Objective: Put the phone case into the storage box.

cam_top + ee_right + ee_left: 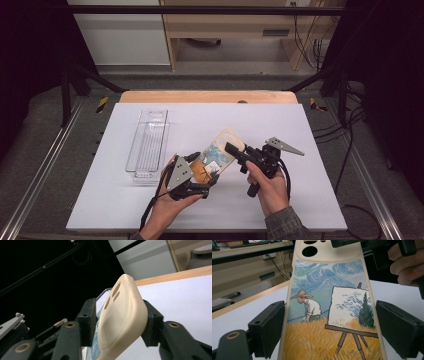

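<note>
- We found the phone case (pixel 218 154) lifted off the white table (pixel 310 200), held between the two grippers near the table's middle, a little toward the person's side.
- Its long axis ran from lower left to upper right in the high view; the cream camera end pointed away from the person, toward the far right, and the painted end lay toward the left gripper (pixel 196 176).
- In the left gripper view the printed back (a painter in a straw hat, an easel, a yellow field) faced the camera, with the camera cut-outs at the far end.
- We saw the left gripper clamped across the case's width, one jaw against each long edge.
- We saw the right gripper (pixel 234 148) closed on the camera end, its jaws about a third apart and pressing the case's two faces (pixel 125 312).
- A clear plastic tray (pixel 148 142) lay lengthwise just left of the left gripper, apart from the case.
- We noted bare table to the right and beyond the case; the near edge sat close under both hands.
</note>
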Motion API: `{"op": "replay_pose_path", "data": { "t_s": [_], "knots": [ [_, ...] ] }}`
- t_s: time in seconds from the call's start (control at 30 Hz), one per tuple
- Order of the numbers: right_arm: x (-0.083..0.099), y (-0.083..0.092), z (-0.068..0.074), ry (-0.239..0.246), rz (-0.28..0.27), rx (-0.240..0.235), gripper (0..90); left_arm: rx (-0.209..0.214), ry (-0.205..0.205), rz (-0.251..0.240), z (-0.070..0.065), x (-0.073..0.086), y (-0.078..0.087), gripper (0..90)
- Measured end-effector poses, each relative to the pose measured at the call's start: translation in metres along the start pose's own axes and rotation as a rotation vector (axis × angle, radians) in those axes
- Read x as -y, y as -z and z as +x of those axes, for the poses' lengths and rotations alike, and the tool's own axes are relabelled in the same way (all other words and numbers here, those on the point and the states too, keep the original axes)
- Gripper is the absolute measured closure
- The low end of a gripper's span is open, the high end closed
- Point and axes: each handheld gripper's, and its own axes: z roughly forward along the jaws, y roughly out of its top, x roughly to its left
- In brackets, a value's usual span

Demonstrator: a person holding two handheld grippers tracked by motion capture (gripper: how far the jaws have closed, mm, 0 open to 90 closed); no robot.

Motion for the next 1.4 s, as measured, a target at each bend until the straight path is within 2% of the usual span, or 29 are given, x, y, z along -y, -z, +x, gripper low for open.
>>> {"op": "replay_pose_path", "data": {
  "t_s": [0.2, 0.43, 0.8, 0.83, 1.0, 1.07, 1.1, 1.27, 1.3, 1.4],
  "knots": [
    [-0.001, 0.001, -0.001, -0.017, 0.0, 0.001, 62.3, 0.002, -0.005, -0.011, 0.001, 0.002, 0.0, 11.1],
    [-0.002, 0.001, -0.002, -0.035, 0.005, -0.025, 71.0, 0.005, -0.006, -0.011, 0.003, 0.006, -0.001, 11.1],
    [0.0, -0.001, 0.005, -0.022, 0.044, -0.061, 77.5, 0.0, -0.036, 0.017, 0.003, 0.017, -0.006, 11.1],
    [0.0, -0.002, 0.007, -0.015, 0.054, -0.073, 78.6, -0.003, -0.039, 0.02, 0.003, 0.018, -0.007, 11.1],
    [-0.001, -0.003, 0.014, 0.01, 0.071, -0.079, 79.0, -0.006, -0.036, 0.018, 0.003, 0.019, -0.007, 11.0],
    [-0.002, -0.003, 0.017, 0.031, 0.078, -0.079, 79.1, -0.008, -0.034, 0.016, 0.003, 0.02, -0.007, 11.0],
    [-0.003, -0.003, 0.02, 0.059, 0.08, -0.078, 79.2, -0.008, -0.033, 0.016, 0.003, 0.019, -0.007, 10.9],
    [-0.005, -0.003, 0.028, 0.106, 0.08, -0.073, 79.3, -0.021, -0.033, 0.001, 0.002, 0.018, -0.006, 10.8],
    [-0.007, -0.003, 0.032, 0.13, 0.084, -0.07, 79.3, -0.021, -0.03, -0.001, 0.002, 0.018, -0.006, 10.7],
    [-0.007, -0.005, 0.035, 0.148, 0.086, -0.065, 79.3, -0.024, -0.028, -0.001, 0.003, 0.018, -0.006, 10.6]
  ]
}}
